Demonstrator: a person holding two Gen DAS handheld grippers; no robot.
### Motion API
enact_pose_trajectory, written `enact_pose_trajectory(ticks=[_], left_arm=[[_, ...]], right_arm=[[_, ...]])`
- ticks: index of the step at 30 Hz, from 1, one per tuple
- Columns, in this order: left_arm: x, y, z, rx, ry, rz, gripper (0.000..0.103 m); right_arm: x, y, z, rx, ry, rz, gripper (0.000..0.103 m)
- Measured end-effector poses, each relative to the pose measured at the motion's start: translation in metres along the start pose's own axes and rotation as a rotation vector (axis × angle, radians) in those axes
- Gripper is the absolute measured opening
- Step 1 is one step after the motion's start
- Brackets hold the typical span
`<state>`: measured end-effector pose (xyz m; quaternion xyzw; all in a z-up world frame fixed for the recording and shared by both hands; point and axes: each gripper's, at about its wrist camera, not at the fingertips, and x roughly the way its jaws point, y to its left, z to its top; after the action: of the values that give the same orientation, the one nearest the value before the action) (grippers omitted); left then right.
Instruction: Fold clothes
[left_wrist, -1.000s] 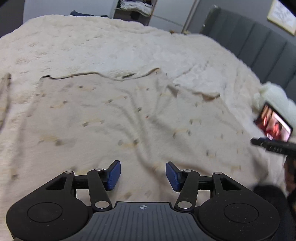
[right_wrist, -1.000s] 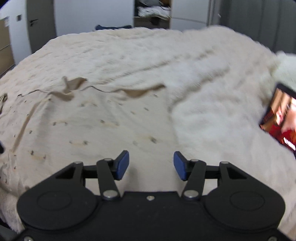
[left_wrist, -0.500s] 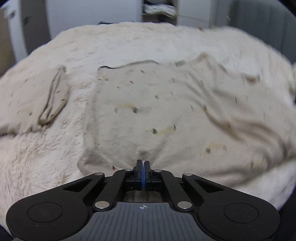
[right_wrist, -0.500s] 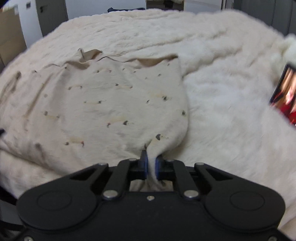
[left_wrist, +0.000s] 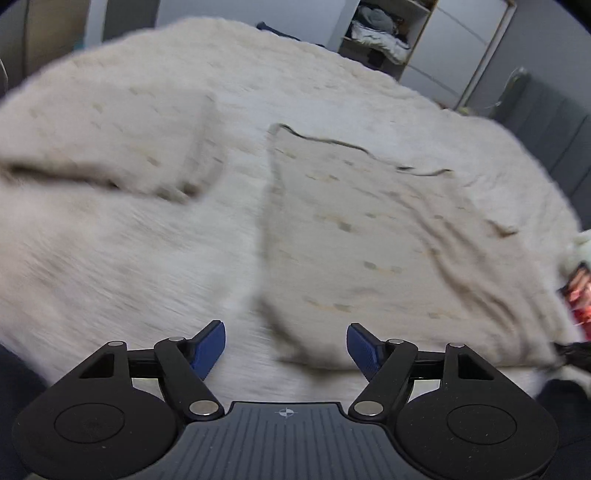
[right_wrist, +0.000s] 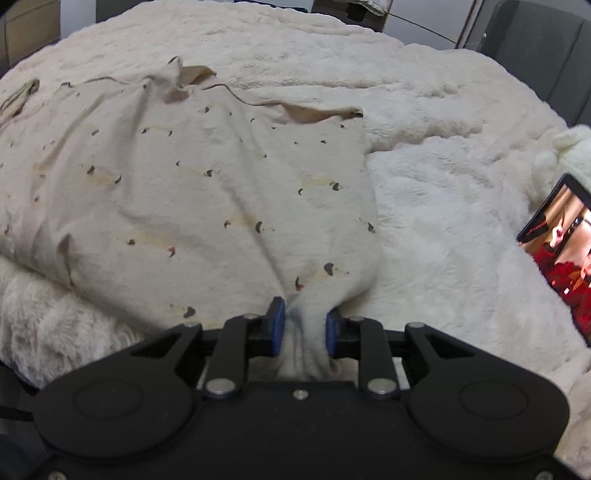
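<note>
Both tools share one build. The left gripper (left_wrist: 286, 343) has a dark grey ribbed housing with a small white crosshair mark, two black round-ended side plates with recessed discs, black link arms with silver pivot pins, and blue-padded fingers (left_wrist: 208, 341). The right gripper (right_wrist: 302, 328) has a plain black housing with one central screw and matching blue fingers (right_wrist: 277, 325).

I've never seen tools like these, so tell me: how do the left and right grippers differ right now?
The left gripper has its jaws wide apart and opening, with nothing pinched between them; the garment's corner only lies below the gap. The right gripper has its jaws much narrower, also opening, with a bunched fold of the garment between its pads. Both have black frames and blue pads, and both point down at the fluffy blanket.
</note>
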<state>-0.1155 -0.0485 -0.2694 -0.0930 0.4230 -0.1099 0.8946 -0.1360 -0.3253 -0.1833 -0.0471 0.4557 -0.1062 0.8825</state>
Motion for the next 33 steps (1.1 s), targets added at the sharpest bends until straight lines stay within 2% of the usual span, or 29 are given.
enact_pose_trajectory(ticks=[1, 2, 3, 4, 6, 9, 11, 14, 17, 18, 19, 20, 22, 23, 25, 26, 27, 28, 29, 30, 33], left_arm=[[0.009, -0.012, -0.003, 0.030, 0.009, 0.016, 0.064], [0.014, -0.018, -0.005, 0.042, 0.006, 0.028, 0.051], [0.019, -0.023, -0.007, 0.050, 0.001, 0.039, 0.017], [0.023, -0.028, -0.009, 0.058, -0.005, 0.051, 0.012], [0.024, -0.033, -0.013, 0.058, -0.032, 0.067, 0.010], [0.001, -0.022, -0.003, 0.038, -0.110, 0.058, 0.009], [-0.014, -0.008, 0.007, 0.035, -0.120, 0.037, 0.009], [-0.007, 0.018, 0.008, -0.011, -0.043, 0.047, 0.009], [0.003, 0.041, 0.000, -0.110, 0.050, 0.019, 0.010], [0.000, 0.046, -0.001, -0.141, 0.049, 0.012, 0.010], [-0.005, 0.051, -0.001, -0.167, 0.047, 0.024, 0.000], [-0.008, 0.054, -0.001, -0.185, 0.042, 0.056, 0.000], [-0.023, 0.074, -0.003, -0.263, 0.013, 0.173, 0.000], [-0.034, 0.075, -0.001, -0.259, -0.020, 0.167, 0.000], [-0.050, 0.067, 0.005, -0.212, -0.077, 0.126, 0.004], [-0.053, 0.059, 0.008, -0.175, -0.094, 0.102, 0.011], [-0.056, 0.044, 0.014, -0.117, -0.112, 0.065, 0.033], [-0.053, 0.028, 0.020, -0.062, -0.127, 0.014, 0.054], [-0.050, 0.012, 0.026, -0.007, -0.141, -0.040, 0.056], [-0.041, -0.004, 0.033, 0.040, -0.146, -0.066, 0.055], [0.002, -0.036, 0.052, 0.149, -0.098, -0.071, 0.054]], right_arm=[[0.000, 0.000, 0.000, -0.002, -0.001, -0.001, 0.023], [0.000, 0.000, -0.001, -0.002, -0.001, 0.000, 0.023], [0.000, 0.000, -0.001, -0.001, -0.002, 0.000, 0.023], [0.001, -0.001, -0.001, -0.001, -0.003, 0.001, 0.017], [0.000, -0.003, -0.003, 0.007, -0.008, -0.004, 0.007], [-0.003, -0.005, -0.007, 0.004, -0.018, -0.023, 0.004], [-0.003, -0.003, -0.009, -0.019, -0.012, -0.025, 0.004], [-0.001, 0.000, -0.009, -0.048, 0.002, -0.024, 0.003], [0.002, -0.003, -0.008, -0.041, 0.018, -0.020, 0.005], [0.002, -0.004, -0.008, -0.035, 0.028, -0.023, 0.006], [0.003, -0.006, -0.009, -0.028, 0.038, -0.041, 0.008], [0.003, -0.008, -0.011, -0.020, 0.048, -0.063, 0.008], [0.004, -0.012, -0.013, -0.009, 0.062, -0.100, 0.008], [0.000, -0.012, -0.012, 0.005, 0.052, -0.131, 0.008], [-0.012, -0.011, -0.007, 0.030, 0.015, -0.181, 0.011], [-0.024, -0.006, -0.001, 0.036, -0.046, -0.188, 0.016], [-0.031, 0.000, 0.008, 0.025, -0.087, -0.185, 0.034], [-0.037, 0.006, 0.016, 0.010, -0.122, -0.179, 0.043], [-0.043, 0.012, 0.025, -0.005, -0.157, -0.173, 0.042], [-0.044, 0.019, 0.033, -0.029, -0.184, -0.131, 0.041], [-0.034, 0.044, 0.061, -0.135, -0.239, -0.014, 0.035]])
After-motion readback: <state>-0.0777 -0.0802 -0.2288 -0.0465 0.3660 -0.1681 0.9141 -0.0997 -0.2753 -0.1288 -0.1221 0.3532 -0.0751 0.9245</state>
